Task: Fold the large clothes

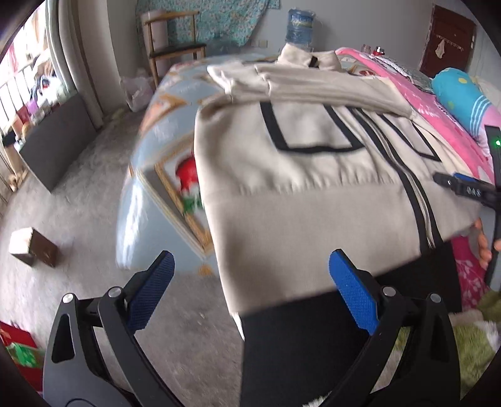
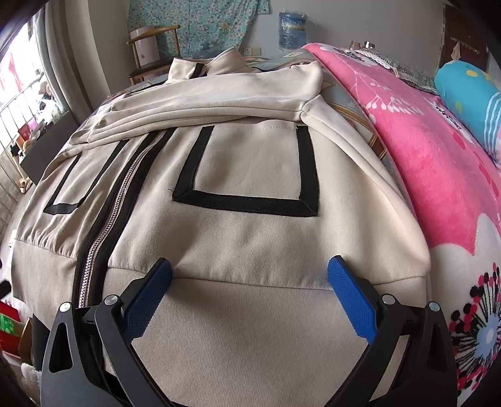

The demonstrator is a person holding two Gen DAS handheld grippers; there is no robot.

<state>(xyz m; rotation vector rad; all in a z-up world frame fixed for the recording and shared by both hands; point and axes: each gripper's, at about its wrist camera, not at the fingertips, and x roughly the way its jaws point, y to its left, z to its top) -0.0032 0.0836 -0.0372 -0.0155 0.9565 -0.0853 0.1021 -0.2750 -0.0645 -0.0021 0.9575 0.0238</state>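
The left view is smeared by blur, and the bed pattern beyond the left claw is hard to make out. The label on the water bottle far ahead of the right claw cannot be read. The jacket lies flat on the bed, sleeves folded across its chest. Both claws are spread wide and grip nothing: the right one sits over the hem band, the left one at the jacket's lower left corner.
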